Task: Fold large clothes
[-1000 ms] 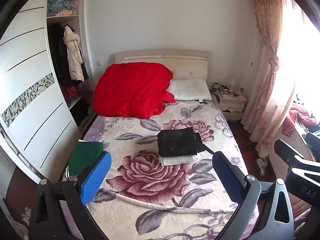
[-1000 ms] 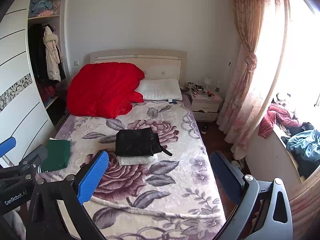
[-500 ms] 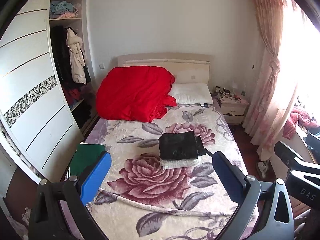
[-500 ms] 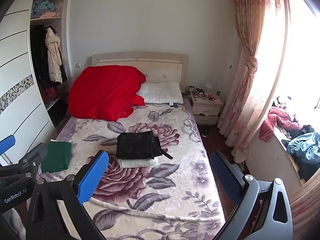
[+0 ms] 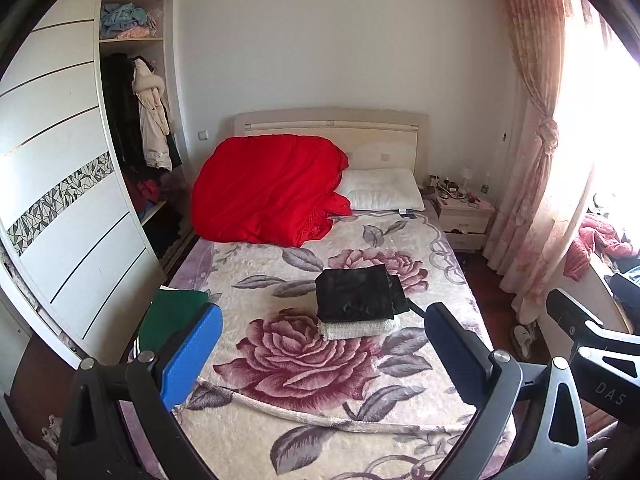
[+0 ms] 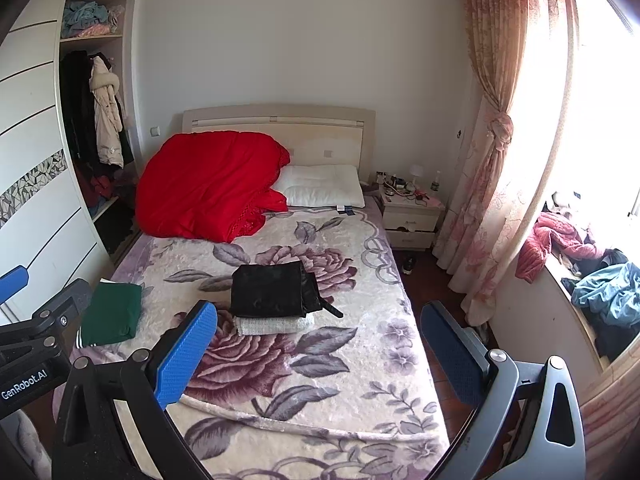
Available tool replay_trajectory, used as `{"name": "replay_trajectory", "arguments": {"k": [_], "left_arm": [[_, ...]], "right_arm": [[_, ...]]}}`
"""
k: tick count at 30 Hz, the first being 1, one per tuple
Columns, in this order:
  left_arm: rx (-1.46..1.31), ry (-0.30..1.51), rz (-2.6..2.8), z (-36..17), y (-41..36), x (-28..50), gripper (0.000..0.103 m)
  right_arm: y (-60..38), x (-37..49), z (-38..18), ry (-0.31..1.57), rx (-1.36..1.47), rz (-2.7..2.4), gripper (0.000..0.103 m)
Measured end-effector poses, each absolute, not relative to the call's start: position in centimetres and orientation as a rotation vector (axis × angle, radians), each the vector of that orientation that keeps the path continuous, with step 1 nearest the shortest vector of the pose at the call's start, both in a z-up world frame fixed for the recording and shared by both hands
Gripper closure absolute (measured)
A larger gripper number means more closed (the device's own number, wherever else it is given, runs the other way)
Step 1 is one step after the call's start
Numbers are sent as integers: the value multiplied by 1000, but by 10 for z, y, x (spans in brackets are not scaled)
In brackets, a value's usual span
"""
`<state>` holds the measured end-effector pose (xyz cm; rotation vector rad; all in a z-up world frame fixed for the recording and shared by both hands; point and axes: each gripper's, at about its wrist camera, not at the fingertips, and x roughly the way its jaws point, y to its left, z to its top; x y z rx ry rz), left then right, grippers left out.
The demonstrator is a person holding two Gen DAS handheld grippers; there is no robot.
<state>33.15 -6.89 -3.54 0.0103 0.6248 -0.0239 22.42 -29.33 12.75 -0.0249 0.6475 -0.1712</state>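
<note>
- We hold the left hand-held gripper (image 5: 322, 346) above the foot of the bed (image 5: 304, 392), its blue pads spread wide apart with nothing between them.
- We hold the right hand-held gripper (image 6: 320, 344) beside it, likewise spread wide and empty; in the left wrist view its black frame shows at the right edge.
- The bed wears a cream blanket printed with large pink roses and grey leaves.
- A folded black garment (image 5: 354, 294) lies near the middle of the bed, stacked squarely on a folded white garment (image 5: 356, 328), whose front edge shows beneath it.
- A dark strap or sleeve end pokes out from the right side of the black garment onto the blanket.
- A folded green garment (image 6: 112, 314) with white stripes at its near edge lies by itself at the left edge of the bed, well apart from the stack.
- A heap of red bedding (image 5: 266, 190) is bundled at the head of the bed on the left, touching a white pillow (image 5: 382, 196) on its right.
- A wardrobe (image 5: 72, 184) stands left of the bed, its open section showing hung coats.
- A nightstand (image 6: 410, 216) cluttered with small items sits right of the bed, next to a tied-back pink floral curtain (image 6: 492, 168).
- More clothes (image 6: 600, 284) are piled on the window ledge at right.
</note>
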Motion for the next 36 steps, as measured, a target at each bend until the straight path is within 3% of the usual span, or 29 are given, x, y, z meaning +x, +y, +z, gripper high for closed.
{"name": "replay_trajectory", "arguments": {"k": [36], "left_arm": [[6,617,-17,-27,-72,327,0]], "right_arm": [[-290,212,128,637,-17,-180,0]]}}
